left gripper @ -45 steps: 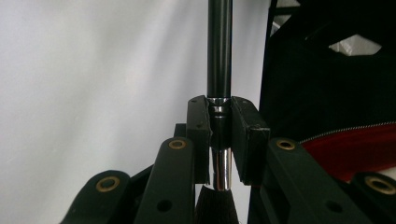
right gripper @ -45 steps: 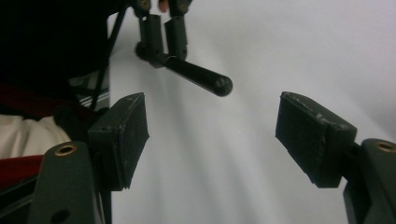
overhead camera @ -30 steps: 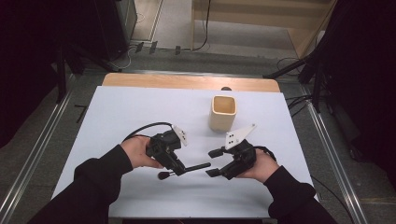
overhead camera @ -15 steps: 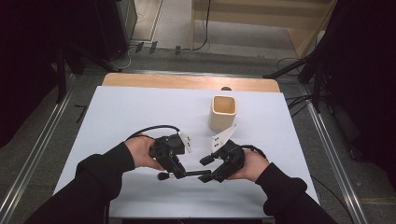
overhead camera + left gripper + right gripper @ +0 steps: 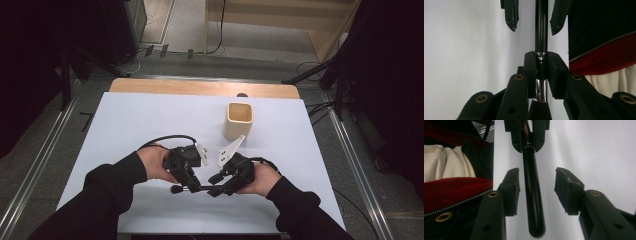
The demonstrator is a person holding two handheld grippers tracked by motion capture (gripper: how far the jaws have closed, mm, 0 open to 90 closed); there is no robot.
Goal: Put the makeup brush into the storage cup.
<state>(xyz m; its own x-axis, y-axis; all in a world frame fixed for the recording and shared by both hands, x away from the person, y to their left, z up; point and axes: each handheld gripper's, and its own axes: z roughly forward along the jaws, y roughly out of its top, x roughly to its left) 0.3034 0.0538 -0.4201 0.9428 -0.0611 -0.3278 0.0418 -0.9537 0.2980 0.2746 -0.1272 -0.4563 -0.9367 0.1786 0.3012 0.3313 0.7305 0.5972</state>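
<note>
Handover of the brush (image 5: 192, 188) is under way near the table's (image 5: 150, 115) front edge, about midway along it. Left gripper (image 5: 541, 67) is clenched on the brush at its metal ferrule, bristles toward its own body, black handle pointing away toward the other hand. Compared with a second ago, the right gripper (image 5: 537, 187) has slid in toward the left one, so the 2 tools now meet over the white cover. Its jaws have just been closing, and the handle lies between them; in the right gripper view a clear gap shows on each side, so the pads do not grip yet. I judge the transfer half done: the right must finish closing before the left lets go. Farther back, toward the table's far right, the cup (image 5: 239, 120) stands apart.
</note>
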